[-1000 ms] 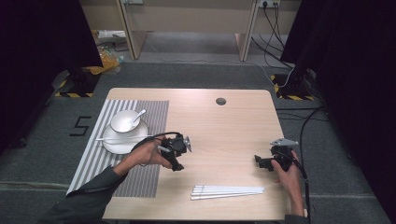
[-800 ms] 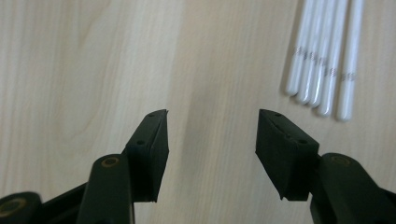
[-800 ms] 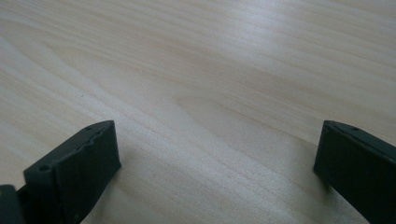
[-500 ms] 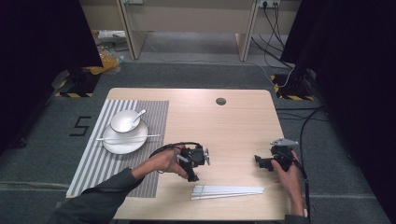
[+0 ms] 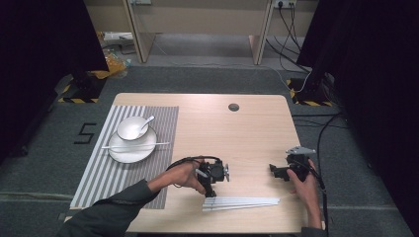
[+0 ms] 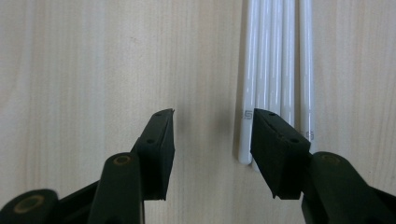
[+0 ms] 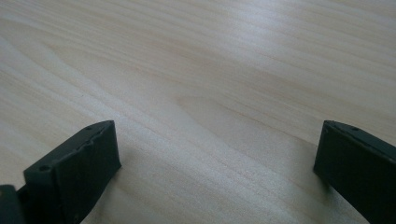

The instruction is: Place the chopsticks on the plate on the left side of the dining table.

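Several long white sticks (image 5: 242,202) lie side by side near the table's front edge. My left gripper (image 5: 210,191) points down at their left ends. In the left gripper view its jaws (image 6: 212,116) stand open and have just been closing, with only bare wood between them. There the sticks (image 6: 275,56) run up the right side, their ends beside and under the right jaw. My right gripper (image 5: 274,171) rests to the right above the sticks' far end, and its own view shows it (image 7: 215,126) wide open over bare wood.
A striped placemat (image 5: 108,173) at the left bears a white plate (image 5: 123,154) with a bowl (image 5: 129,129), a spoon (image 5: 147,121) and one white stick (image 5: 158,144) across it. A round cable hole (image 5: 233,107) sits at the table's back.
My left hand has moved right and toward the front edge, from beside the plate to the sticks' left ends. Its jaws have narrowed. The right hand has stayed put.
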Demonstrator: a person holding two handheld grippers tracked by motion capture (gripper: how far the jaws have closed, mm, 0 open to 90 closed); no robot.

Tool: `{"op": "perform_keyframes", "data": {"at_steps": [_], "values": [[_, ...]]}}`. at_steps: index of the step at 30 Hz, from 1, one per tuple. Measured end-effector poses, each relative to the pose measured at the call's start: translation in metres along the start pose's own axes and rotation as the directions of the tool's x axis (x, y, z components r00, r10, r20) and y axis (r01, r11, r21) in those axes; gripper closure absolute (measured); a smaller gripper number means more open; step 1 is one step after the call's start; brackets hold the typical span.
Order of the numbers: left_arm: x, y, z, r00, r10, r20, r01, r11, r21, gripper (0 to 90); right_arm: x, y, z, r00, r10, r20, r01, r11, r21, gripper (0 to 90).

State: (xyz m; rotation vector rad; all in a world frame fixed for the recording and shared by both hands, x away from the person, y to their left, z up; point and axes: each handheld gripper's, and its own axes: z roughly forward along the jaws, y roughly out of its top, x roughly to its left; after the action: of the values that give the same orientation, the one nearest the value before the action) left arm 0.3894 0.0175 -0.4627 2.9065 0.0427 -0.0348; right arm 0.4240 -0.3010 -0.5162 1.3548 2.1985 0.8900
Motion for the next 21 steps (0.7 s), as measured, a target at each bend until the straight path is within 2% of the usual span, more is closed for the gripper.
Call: {"op": "perform_keyframes", "data": {"at_steps": [10, 14, 18, 21], "values": [[-0.002, 0.007, 0.009, 0.9998, 0.016, 0.01, -0.017, 0.9996, 0.023, 53.9, 0.0, 0.0, 0.0, 1.0, 0.001, 0.0, -0.001, 1.0, 0.0, 0.2], [-0.002, 0.009, 0.011, 0.9995, 0.029, 0.01, -0.03, 0.9992, 0.028, 62.3, 0.0, 0.0, 0.0, 1.0, 0.0, 0.0, 0.0, 1.0, 0.0, 0.2], [0.0, 0.01, 0.014, 0.9986, 0.049, 0.017, -0.05, 0.9979, 0.042, 78.9, 0.0, 0.0, 0.0, 1.0, -0.001, 0.0, 0.001, 1.0, 0.001, 0.2], [0.002, 0.009, 0.013, 0.9983, 0.055, 0.018, -0.056, 0.9973, 0.049, 82.3, 0.0, 0.0, 0.0, 1.0, 0.0, 0.0, 0.0, 1.0, 0.0, 0.2]]}}
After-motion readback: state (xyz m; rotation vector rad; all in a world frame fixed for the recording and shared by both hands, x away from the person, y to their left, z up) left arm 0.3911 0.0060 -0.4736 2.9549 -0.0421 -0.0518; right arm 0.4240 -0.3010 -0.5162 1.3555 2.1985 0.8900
